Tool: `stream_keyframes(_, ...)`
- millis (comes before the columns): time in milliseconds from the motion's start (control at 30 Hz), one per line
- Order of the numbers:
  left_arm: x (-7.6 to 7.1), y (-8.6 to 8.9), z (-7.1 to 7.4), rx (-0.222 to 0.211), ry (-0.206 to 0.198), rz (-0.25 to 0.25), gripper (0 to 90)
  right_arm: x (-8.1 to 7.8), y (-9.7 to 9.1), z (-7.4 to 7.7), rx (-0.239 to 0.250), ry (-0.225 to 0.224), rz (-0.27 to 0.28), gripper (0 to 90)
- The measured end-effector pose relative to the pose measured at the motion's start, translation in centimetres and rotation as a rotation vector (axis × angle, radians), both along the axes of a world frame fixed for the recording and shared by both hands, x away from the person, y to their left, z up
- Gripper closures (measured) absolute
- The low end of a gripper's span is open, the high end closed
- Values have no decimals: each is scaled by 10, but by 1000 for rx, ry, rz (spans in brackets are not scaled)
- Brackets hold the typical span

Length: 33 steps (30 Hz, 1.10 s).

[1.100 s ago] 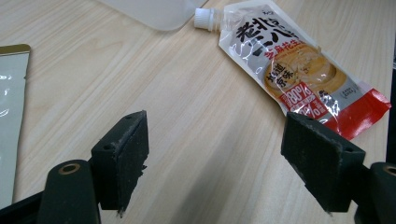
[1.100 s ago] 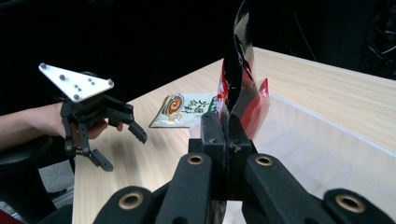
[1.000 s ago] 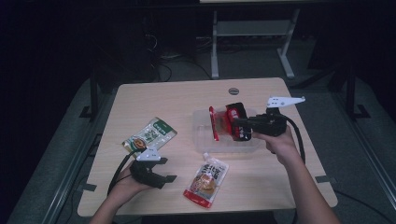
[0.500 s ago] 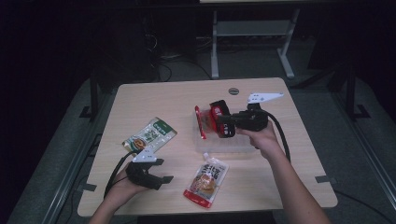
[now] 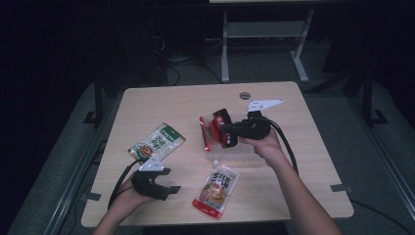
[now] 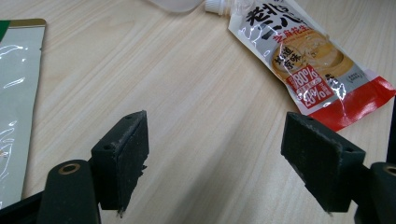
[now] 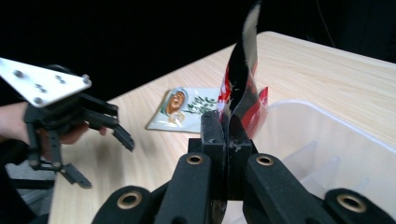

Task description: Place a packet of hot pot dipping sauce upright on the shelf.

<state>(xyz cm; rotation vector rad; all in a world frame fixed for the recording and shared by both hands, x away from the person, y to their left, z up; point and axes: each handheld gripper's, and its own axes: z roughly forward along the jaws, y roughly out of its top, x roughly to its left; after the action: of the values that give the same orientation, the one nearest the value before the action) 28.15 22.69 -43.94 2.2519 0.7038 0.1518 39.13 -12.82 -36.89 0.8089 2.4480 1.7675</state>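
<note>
My right gripper [image 5: 226, 131] is shut on a red and black packet [image 5: 215, 128], held in the air above the clear plastic box [image 5: 244, 155]. In the right gripper view the packet [image 7: 240, 88] stands up from the closed jaws, over the box's rim [image 7: 322, 126]. The left gripper [image 5: 166, 180] rests open near the table's front left edge, nothing between its jaws. Its own view has the pads [image 6: 122, 149] spread wide over bare wood, with a spouted sauce pouch [image 6: 308, 60] lying ahead to the right. That pouch [image 5: 215, 187] lies between my two hands.
A green and cream snack bag [image 5: 157, 142] lies flat at the table's left, just beyond the left gripper; its edge [image 6: 14, 93] shows on the left of that gripper's view. The wooden table [image 5: 186, 103] has bare surface at the back.
My right gripper has carried the red packet up and leftward out of the clear box. The left gripper has stayed open near the front edge, shifting only slightly.
</note>
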Motion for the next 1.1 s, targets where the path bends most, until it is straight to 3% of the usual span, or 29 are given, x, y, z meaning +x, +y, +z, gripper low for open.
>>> stream_keyframes(200,1,-1,-1,11,3,-15,229,2,8,-9,-66,12,-7,891)
stream_keyframes(567,1,-2,-4,8,17,-24,229,4,23,-25,-114,16,-10,882)
stream_keyframes(1100,1,-5,-6,14,28,-31,229,1,16,-16,-60,28,-27,603)
